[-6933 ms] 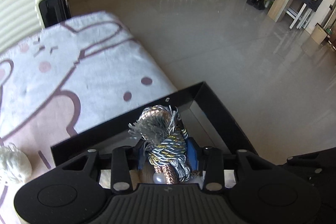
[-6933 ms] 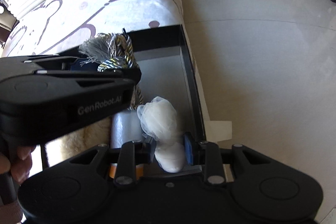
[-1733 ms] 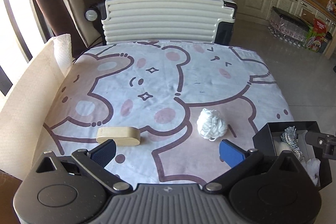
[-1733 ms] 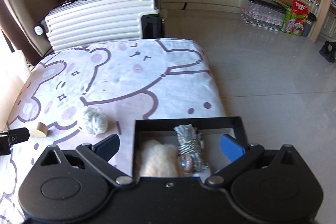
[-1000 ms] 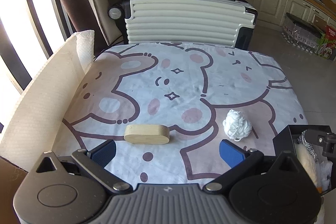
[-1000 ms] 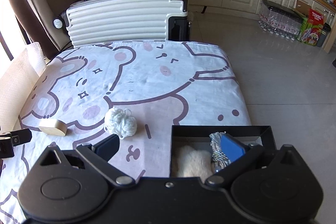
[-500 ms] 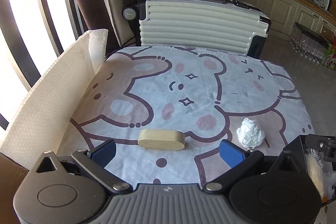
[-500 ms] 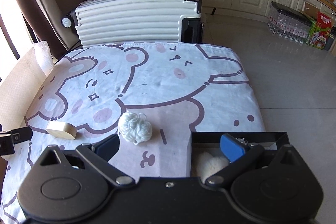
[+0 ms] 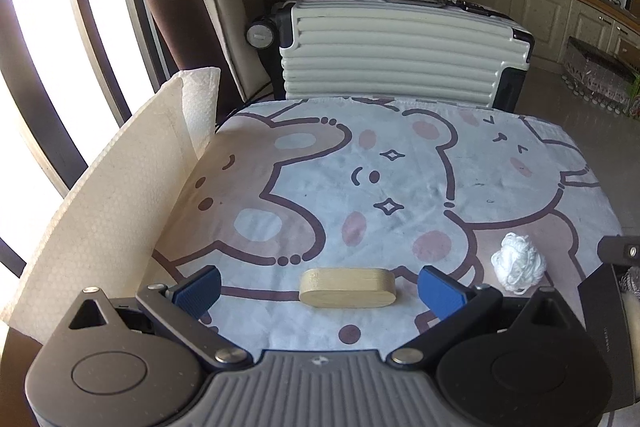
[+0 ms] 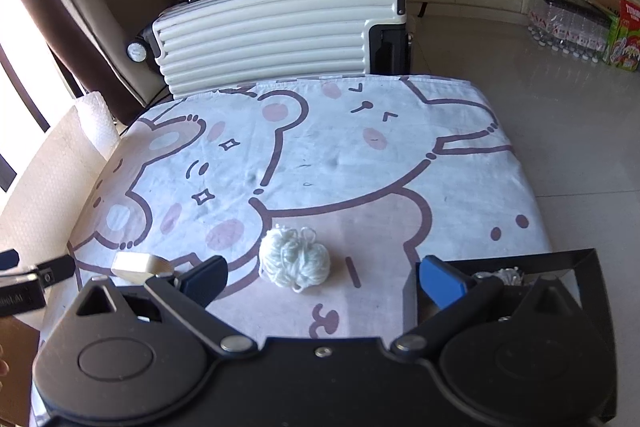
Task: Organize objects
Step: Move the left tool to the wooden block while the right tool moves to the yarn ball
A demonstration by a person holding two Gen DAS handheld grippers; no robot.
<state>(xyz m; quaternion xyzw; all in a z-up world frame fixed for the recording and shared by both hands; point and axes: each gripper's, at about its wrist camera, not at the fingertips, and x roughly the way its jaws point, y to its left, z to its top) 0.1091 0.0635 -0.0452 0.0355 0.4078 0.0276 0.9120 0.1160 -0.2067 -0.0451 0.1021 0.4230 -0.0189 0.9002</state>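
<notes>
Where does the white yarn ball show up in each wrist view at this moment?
Left wrist: white yarn ball at lower right, on the bear-print cloth, outside the open left gripper that frames the wooden block.
Right wrist: the ball lies low in the centre, between the open right gripper fingers.
Shared landmark: cream suitcase behind the cloth.

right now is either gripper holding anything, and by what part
Nothing is held. The left gripper is open, the wooden block lying loose between its fingers. The right gripper is open around the white yarn ball.
</notes>
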